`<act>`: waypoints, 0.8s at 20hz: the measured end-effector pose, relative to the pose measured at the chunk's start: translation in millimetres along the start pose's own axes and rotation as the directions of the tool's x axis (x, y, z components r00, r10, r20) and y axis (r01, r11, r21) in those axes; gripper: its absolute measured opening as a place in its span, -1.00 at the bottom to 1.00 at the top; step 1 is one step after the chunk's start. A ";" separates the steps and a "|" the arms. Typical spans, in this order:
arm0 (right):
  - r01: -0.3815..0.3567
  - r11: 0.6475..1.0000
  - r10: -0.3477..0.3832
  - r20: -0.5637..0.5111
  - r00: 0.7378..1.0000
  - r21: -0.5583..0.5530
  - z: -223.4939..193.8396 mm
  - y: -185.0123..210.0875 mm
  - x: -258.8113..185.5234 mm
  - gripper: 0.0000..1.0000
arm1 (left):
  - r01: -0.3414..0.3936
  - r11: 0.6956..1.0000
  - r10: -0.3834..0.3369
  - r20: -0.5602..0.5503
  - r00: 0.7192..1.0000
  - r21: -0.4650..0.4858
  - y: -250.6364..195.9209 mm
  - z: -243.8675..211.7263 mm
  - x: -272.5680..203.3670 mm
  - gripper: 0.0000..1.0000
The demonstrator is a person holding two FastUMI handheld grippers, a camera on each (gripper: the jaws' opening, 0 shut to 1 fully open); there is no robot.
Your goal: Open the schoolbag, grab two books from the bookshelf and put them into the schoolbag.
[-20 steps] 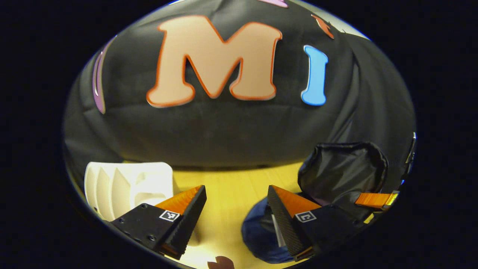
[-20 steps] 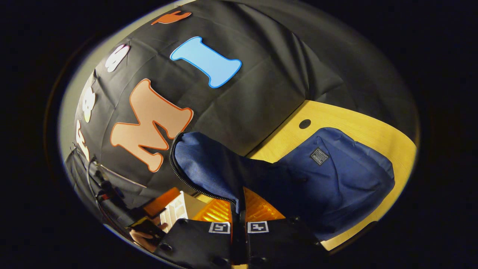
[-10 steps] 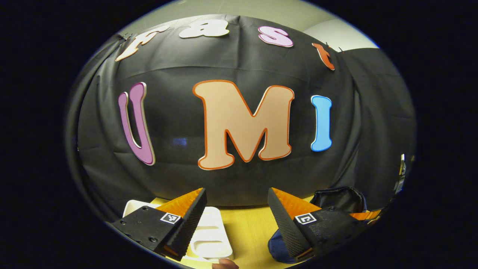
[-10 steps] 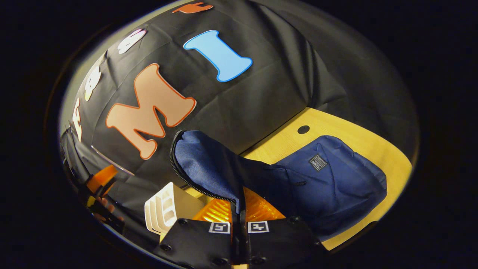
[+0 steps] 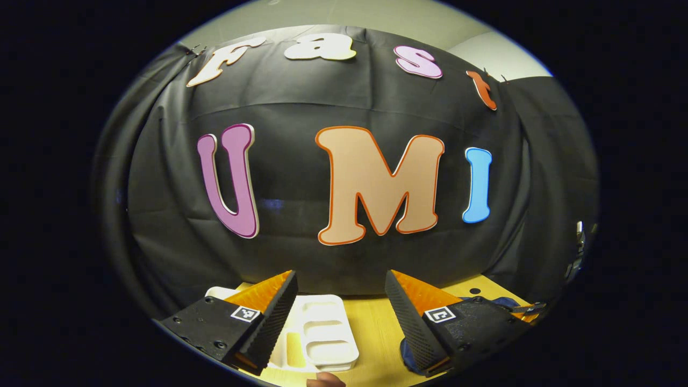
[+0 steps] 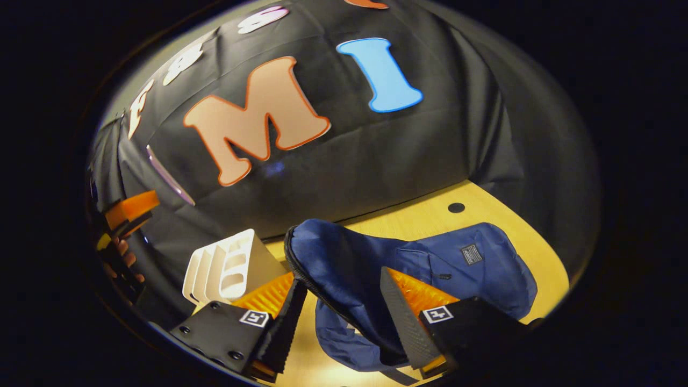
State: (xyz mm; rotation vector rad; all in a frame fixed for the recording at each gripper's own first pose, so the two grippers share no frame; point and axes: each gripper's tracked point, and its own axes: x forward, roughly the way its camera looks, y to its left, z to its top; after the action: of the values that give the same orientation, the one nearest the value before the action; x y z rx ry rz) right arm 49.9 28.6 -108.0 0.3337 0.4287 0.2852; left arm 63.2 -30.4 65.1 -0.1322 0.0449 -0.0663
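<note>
Right gripper is sitting with fingers spread and empty astride the schoolbag flap edge (zip looks undone, bag likely staying open), left gripper is gaping, holding nothing, white bookshelf lying just beyond its fingertips.

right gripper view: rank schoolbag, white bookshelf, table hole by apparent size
1. schoolbag, largest by far, though it lies nearest the camera.
2. bookshelf, clearly smaller; partly hidden behind a finger of the right gripper.
3. hole in the table, smallest.
</note>
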 end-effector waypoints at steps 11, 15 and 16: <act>0.053 0.991 -0.047 0.051 0.998 -0.123 15.1 33.0 -47.4 0.99 | -0.027 1.000 0.027 0.008 1.000 -0.007 25.2 0.3 -42.2 0.84; 0.072 0.987 -0.059 0.094 0.994 -0.144 32.5 37.3 -63.5 0.99 | -0.021 1.000 0.021 0.001 1.000 -0.013 24.8 -7.6 -55.0 0.86; 0.078 0.986 -0.061 0.109 0.992 -0.151 38.3 38.1 -68.8 1.00 | -0.023 1.000 0.023 -0.001 1.000 -0.010 24.9 -8.4 -59.6 0.89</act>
State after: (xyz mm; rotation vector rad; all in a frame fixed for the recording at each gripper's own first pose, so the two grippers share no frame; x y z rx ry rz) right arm -0.4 30.2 -36.5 0.1802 0.3127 0.2302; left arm 5.0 -2.8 55.9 -0.1420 0.0473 -0.0435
